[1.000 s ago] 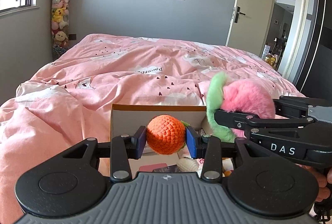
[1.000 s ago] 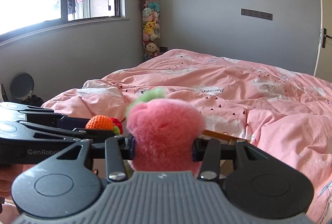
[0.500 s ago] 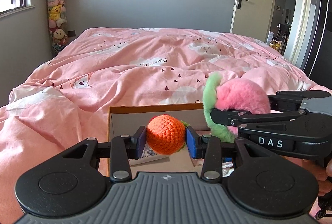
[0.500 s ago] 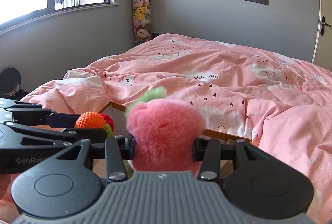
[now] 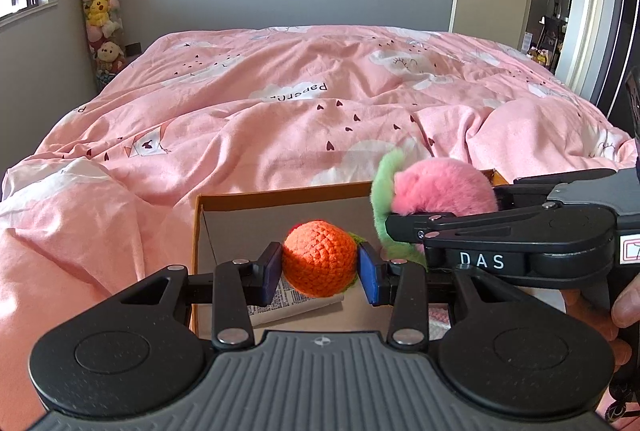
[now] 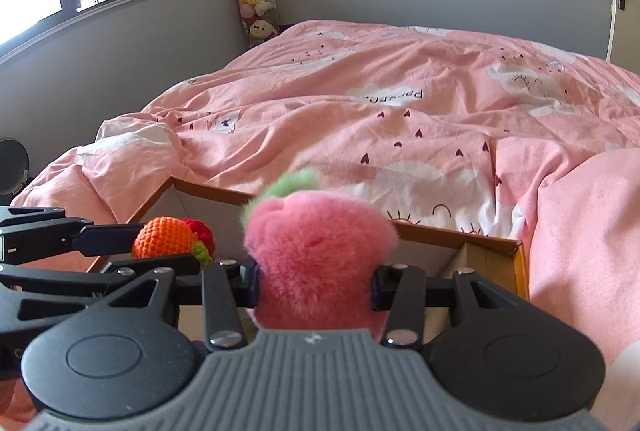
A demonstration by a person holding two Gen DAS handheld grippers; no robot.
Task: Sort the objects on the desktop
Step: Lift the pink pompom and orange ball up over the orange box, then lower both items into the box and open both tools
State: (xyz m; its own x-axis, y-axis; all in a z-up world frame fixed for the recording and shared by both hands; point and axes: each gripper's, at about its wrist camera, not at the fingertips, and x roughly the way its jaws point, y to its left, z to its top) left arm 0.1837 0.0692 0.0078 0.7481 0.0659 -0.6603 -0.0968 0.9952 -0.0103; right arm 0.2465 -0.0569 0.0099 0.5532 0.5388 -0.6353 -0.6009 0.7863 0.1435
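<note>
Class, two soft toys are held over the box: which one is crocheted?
The orange ball in the left gripper; the pink toy is fluffy fur.

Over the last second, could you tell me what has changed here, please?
Both grippers rose over the cardboard box, so more of its inside shows. Nothing was released: the left gripper still clamps the orange crocheted fruit, the right gripper the pink plush toy.

the box [image 5: 280,197] sits at the near edge of the bed [image 5: 320,91]. the left gripper [image 5: 320,267] holds the crochet ball [image 5: 319,263] above the box. the right gripper [image 6: 314,285] holds the plush toy [image 6: 316,255] just right of the ball. a paper [image 5: 288,305] lies in the box.
</note>
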